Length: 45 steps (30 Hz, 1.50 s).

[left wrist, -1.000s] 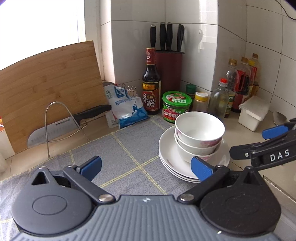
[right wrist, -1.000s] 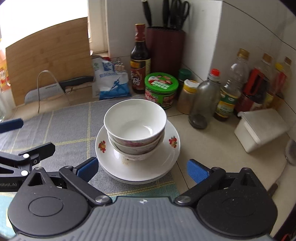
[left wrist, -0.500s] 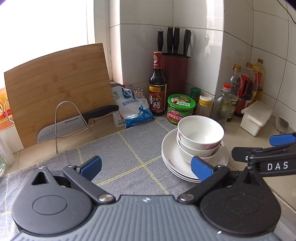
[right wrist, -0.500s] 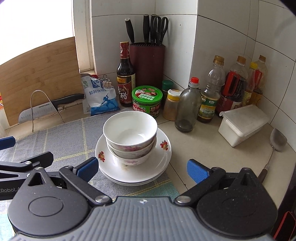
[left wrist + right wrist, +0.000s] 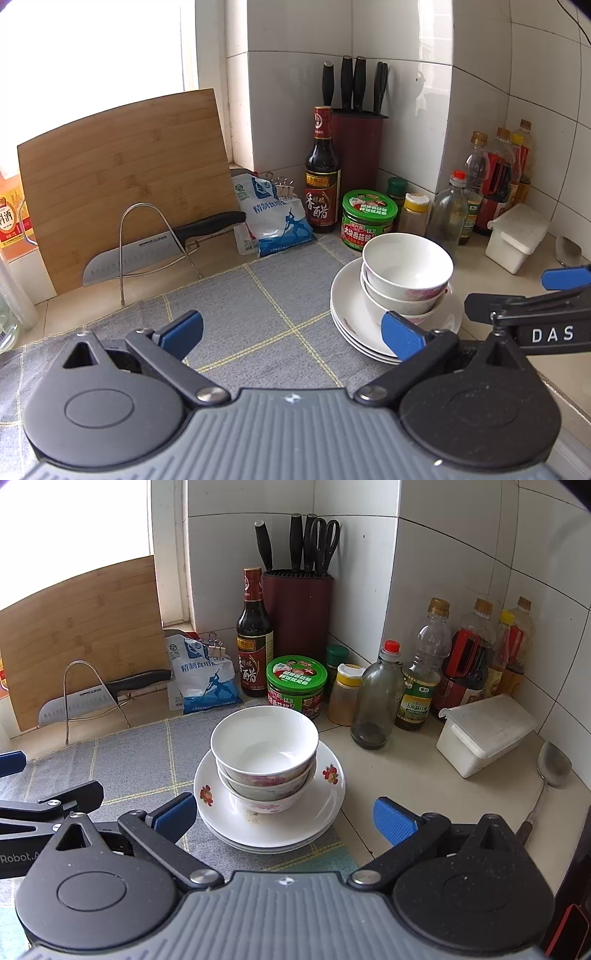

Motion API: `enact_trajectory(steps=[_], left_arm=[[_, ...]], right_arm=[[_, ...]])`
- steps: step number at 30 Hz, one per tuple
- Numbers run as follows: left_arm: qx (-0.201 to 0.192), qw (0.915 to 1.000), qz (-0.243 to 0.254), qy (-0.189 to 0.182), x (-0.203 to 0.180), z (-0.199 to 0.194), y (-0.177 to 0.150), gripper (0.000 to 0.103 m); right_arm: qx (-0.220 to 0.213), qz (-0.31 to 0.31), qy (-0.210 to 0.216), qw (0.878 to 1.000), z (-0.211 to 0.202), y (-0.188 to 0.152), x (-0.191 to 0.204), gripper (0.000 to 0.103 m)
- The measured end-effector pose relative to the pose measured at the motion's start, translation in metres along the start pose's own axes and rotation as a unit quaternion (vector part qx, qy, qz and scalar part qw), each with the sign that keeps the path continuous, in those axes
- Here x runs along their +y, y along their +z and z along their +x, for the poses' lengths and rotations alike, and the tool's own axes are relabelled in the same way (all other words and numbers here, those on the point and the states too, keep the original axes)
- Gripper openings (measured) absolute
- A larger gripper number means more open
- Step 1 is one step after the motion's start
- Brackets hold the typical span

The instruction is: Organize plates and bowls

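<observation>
Three white bowls [image 5: 264,749] sit nested on a stack of white plates [image 5: 325,794] with red flower marks, at the right edge of a grey checked mat [image 5: 125,760]. In the left wrist view the same bowls [image 5: 406,266] and plates [image 5: 351,314] lie to the right of centre. My left gripper [image 5: 291,330] is open and empty, back from the stack and left of it. My right gripper [image 5: 284,818] is open and empty too, and the near plate rim lies between its blue pads [image 5: 393,821]. The right gripper also shows in the left wrist view [image 5: 517,291].
Behind the stack stand a green-lidded jar [image 5: 296,681], a vinegar bottle [image 5: 255,638], a knife block [image 5: 297,602], a salt bag [image 5: 203,679] and several bottles [image 5: 421,679]. A white lidded box [image 5: 484,734] and a ladle [image 5: 550,771] lie right. A cutting board [image 5: 122,177] and a knife on a wire rack [image 5: 147,243] stand left.
Both grippers have drawn back and up from the stack, so more of the counter and wall shows. The bowls and plates have not moved. Both grippers stay open.
</observation>
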<state>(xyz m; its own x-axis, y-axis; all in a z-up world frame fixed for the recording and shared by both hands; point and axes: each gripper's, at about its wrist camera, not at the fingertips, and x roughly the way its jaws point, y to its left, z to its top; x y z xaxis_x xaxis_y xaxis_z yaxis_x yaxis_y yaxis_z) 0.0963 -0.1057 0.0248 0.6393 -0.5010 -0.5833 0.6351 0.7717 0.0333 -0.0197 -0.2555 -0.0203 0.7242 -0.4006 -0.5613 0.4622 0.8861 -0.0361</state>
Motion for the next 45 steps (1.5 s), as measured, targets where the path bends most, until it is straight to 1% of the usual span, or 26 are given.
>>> enact_trajectory(steps=[45], left_arm=[[0.004, 1.0000, -0.002, 0.004, 0.0003, 0.0034, 0.0015, 0.102]], right_arm=[[-0.005, -0.010, -0.006, 1.000, -0.0001, 0.0091, -0.0007, 0.103]])
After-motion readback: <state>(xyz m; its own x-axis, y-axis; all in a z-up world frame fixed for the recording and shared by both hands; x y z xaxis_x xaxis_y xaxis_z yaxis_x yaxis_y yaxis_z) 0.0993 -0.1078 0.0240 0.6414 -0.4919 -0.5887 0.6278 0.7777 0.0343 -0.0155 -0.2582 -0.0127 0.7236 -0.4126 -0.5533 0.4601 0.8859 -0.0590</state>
